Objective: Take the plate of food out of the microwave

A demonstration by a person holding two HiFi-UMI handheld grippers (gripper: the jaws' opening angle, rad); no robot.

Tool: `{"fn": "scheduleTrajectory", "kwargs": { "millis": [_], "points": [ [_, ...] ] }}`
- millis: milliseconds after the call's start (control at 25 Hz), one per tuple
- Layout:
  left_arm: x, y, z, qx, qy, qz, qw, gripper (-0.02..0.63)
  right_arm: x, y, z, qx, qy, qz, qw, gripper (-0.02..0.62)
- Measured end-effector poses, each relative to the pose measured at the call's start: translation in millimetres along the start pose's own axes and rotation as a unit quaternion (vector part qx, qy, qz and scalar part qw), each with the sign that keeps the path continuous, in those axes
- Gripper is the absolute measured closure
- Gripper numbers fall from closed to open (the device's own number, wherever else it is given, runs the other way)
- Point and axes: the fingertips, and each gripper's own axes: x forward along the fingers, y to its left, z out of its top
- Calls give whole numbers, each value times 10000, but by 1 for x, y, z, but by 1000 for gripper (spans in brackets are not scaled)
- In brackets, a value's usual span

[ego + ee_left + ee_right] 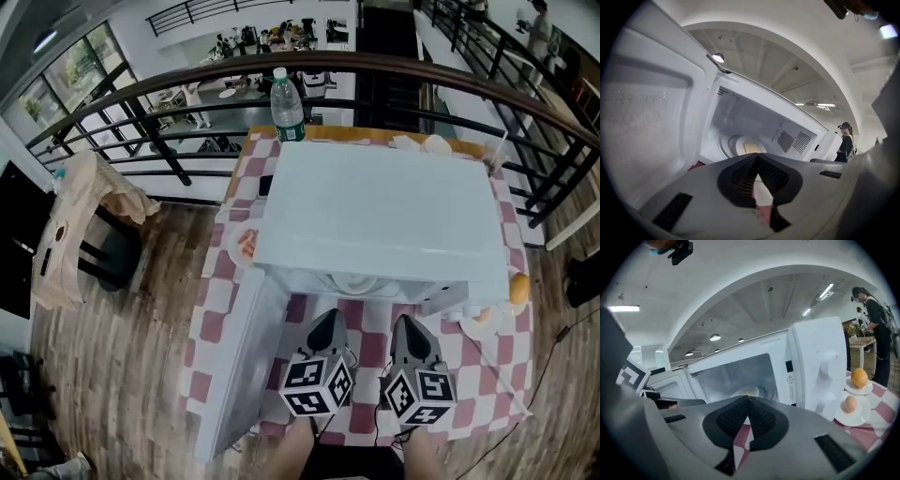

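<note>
The plate of food sits inside the microwave, and the door is open. The left claw and right claw wait just in front of the microwave, both pressed together and empty. Grabbing the plate and lifting it out is not yet done.

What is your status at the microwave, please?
Left tool shut, empty. Right tool shut, empty. Plate of food inside microwave, door open. Nothing in the way.
</note>
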Motion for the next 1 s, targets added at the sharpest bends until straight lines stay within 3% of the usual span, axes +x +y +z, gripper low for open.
{"fn": "scheduleTrajectory", "kwargs": {
  "millis": [240, 560, 1000],
  "points": [
    [8, 13, -10, -430, 204, 45, 9989, 575, 13, 1, -9, 503, 167, 75, 9986, 571],
    [10, 19, -18, -617, 304, 119, 9976, 575, 26, 9, -18, 1019, 331, 308, 9938, 571],
    [32, 16, -22, -1263, 330, 321, 9909, 569, 43, 4, -27, 1139, 618, 532, 9901, 571]
  ]
}}
